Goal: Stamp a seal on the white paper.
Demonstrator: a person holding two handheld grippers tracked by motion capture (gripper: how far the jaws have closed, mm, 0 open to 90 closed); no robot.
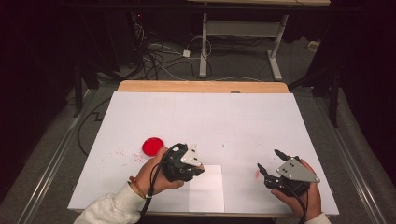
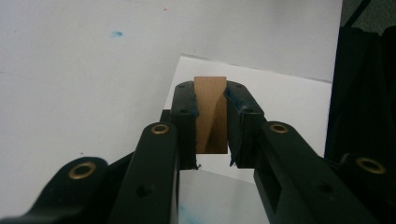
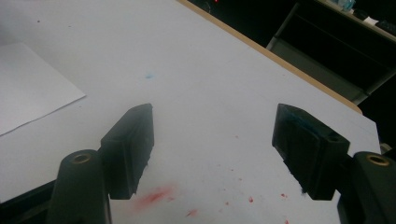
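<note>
My left gripper (image 1: 195,169) hangs over the top left corner of a white sheet of paper (image 1: 208,191) near the table's front edge. In the left gripper view the gripper (image 2: 211,100) is shut on a small brown wooden block (image 2: 211,114), held upright between the jaws above the paper (image 2: 280,100). My right gripper (image 1: 269,162) rests at the front right of the table, open, nothing between its fingers. In the right gripper view its gripper (image 3: 212,135) points over the white tabletop, with the paper's corner (image 3: 32,88) at the left.
A red round dish (image 1: 152,146) lies on the white table cover left of my left hand, with red specks around it. A red smear (image 1: 257,173) (image 3: 154,196) marks the cover near my right gripper. A small blue dot (image 1: 222,145) lies mid-table. Cables and a desk frame are on the floor beyond.
</note>
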